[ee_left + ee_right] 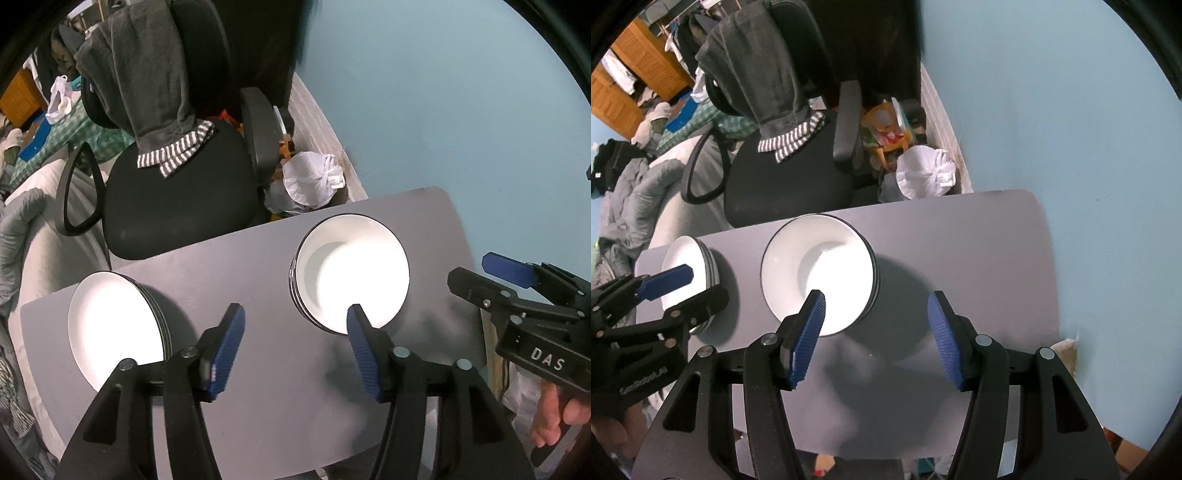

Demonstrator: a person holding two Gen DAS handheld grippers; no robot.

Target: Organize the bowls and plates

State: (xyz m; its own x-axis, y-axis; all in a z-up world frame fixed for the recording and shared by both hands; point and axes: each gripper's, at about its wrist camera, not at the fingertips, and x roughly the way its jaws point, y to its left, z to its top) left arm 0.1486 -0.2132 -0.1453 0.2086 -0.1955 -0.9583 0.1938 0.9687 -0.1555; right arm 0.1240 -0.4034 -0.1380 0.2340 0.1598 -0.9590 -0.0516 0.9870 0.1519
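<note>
Above, both claws stand open and empty: left claw (295,350), right claw (875,336). Stacked plates (110,325) sit at the counter's (258,424) left edge; stacked bowls (354,266) mid-counter, bare surface between.

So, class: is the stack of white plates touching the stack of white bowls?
Apart. The left wrist view shows bare grey table between the stack of white plates and the stack of white bowls.
</note>
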